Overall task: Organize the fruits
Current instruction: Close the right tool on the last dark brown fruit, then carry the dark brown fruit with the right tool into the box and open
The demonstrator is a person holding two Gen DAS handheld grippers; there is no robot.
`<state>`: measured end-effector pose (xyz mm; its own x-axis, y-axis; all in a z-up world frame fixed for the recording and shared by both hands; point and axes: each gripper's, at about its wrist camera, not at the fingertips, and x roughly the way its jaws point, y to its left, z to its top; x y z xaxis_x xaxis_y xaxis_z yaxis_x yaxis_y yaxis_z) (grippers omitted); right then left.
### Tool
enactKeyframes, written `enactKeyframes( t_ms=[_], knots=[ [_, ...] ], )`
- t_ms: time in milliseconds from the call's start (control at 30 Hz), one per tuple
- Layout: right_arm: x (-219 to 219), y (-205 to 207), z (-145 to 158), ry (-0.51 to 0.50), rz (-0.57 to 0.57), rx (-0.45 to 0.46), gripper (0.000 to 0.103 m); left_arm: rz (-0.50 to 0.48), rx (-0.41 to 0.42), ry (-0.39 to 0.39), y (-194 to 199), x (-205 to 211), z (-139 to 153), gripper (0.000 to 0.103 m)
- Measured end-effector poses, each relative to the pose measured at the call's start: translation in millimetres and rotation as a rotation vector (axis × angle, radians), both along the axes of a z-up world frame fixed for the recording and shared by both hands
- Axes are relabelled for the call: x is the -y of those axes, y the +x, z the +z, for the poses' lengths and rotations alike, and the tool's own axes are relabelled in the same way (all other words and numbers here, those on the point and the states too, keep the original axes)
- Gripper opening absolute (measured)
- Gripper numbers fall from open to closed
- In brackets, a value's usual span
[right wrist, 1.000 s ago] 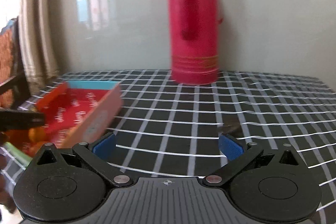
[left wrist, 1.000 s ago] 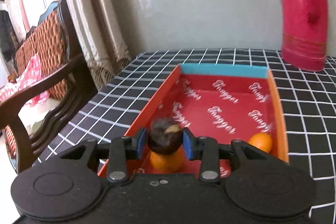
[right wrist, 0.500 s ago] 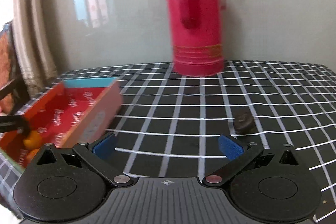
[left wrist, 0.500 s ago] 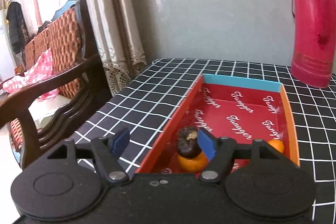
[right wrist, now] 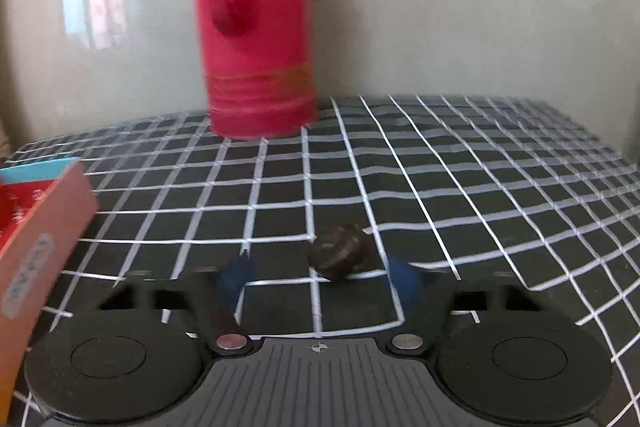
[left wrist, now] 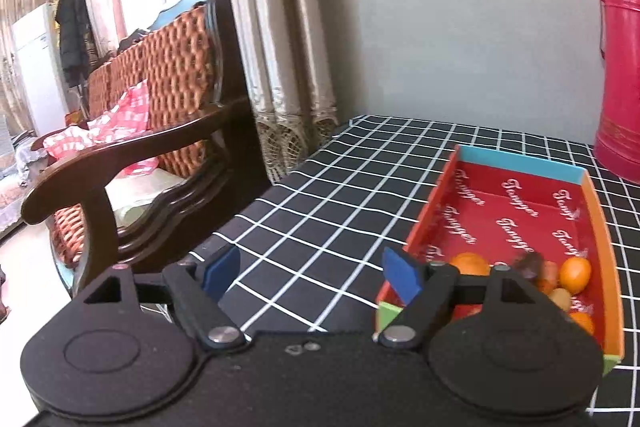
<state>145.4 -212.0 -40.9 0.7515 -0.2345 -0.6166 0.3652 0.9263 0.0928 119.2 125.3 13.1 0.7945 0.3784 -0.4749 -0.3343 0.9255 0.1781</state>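
Note:
In the left wrist view the red-lined box (left wrist: 520, 203) lies to the right on the checked tablecloth. Its near end holds several oranges (left wrist: 575, 274) and a blurred dark round fruit (left wrist: 528, 261). My left gripper (left wrist: 312, 277) hangs over the cloth left of the box, its jaws opening with nothing between them. In the right wrist view a second dark round fruit (right wrist: 340, 257) lies on the cloth between the blurred blue pads of my right gripper (right wrist: 320, 277). Its jaws are closing, with a gap still showing on each side of the fruit.
A tall red thermos (right wrist: 256, 27) stands at the back by the wall, also seen as the thermos (left wrist: 620, 67) far right. The box's outer wall (right wrist: 40, 227) is close on the right gripper's left. A wooden chair (left wrist: 152, 107) and curtain (left wrist: 280, 27) stand past the table's left edge.
The left gripper let the dark fruit go into the box, opened wide and drew away to the left. The right gripper came down over the other dark fruit and its jaws narrowed.

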Motion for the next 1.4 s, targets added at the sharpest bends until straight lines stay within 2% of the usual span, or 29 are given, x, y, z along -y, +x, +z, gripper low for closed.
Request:
enactKeyframes(
  t_ms=[100,167,200,233,433,567,833,1000,1267,1300,1333,1400],
  knots=[
    [15,11,-6,0.067,-0.034,-0.022,0.062,0.013,-0.001,-0.017,2,-7,1,0.071],
    [19,13,-4,0.076,-0.033,-0.016,0.060,0.015,-0.005,-0.027,2,-9,1,0.071],
    [19,14,-5,0.071,-0.030,-0.020,0.051,0.017,-0.005,-0.028,2,-10,1,0.071],
    [17,15,-5,0.049,-0.034,-0.024,0.036,0.017,-0.002,-0.028,1,-10,1,0.071],
    [11,12,-5,0.064,-0.003,-0.001,0.036,0.033,0.011,-0.024,-3,-15,2,0.072],
    [-20,2,8,0.059,0.104,0.065,0.036,0.059,0.006,-0.027,-4,-21,2,0.073],
    [-92,-6,37,0.124,0.445,0.247,0.036,0.092,-0.010,-0.003,-5,-31,-1,0.074],
    [-135,1,39,0.135,0.606,0.236,0.036,0.101,-0.017,0.019,-5,-34,-3,0.075],
    [-179,6,31,0.118,0.725,0.204,0.037,0.102,-0.026,0.030,-4,-35,-5,0.077],
    [-182,6,29,0.115,0.731,0.194,0.045,0.101,-0.025,0.030,-4,-35,-5,0.077],
    [-184,8,27,0.112,0.727,0.188,0.071,0.099,-0.024,0.027,-4,-34,-5,0.078],
    [-184,5,28,0.110,0.713,0.207,0.098,0.091,-0.028,0.017,-2,-33,-6,0.078]
  ],
)
